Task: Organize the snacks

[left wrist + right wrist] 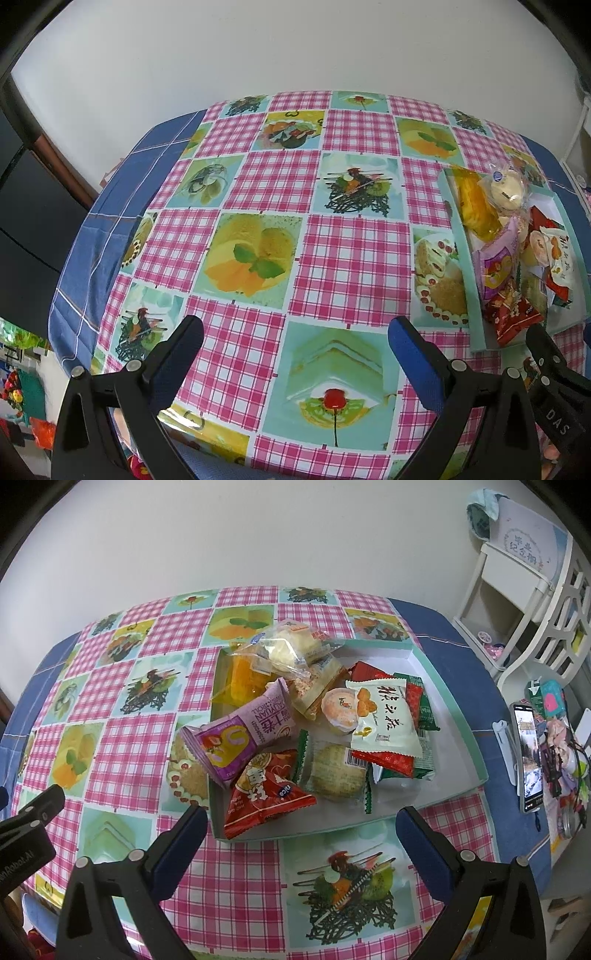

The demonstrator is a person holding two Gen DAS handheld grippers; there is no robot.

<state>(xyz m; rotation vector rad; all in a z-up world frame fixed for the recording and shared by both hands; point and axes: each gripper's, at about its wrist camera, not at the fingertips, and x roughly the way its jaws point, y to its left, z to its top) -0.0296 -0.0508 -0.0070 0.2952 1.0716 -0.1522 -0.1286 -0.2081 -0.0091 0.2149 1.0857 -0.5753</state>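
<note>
Snacks (295, 716) are lying heaped in a shallow tray (458, 716) on the bench (354, 258).
The right hand-held gripper (301, 834) is hovering wide open and empty just before the tray; the left hand-held gripper (295, 343) is gaping empty, tray to its right.

Spotted "nice" on the red snack packet (268, 794), "ROLL" on the purple snack pack (240, 734), "DAS" on the other gripper's black body (559, 419). Chinese characters on the white packet (384, 716), not readable to me.

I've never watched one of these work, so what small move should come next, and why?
Probably ease the right gripper forward onto the red packet: both grippers are open and empty, and that packet lies nearest, at the tray's front edge.
</note>
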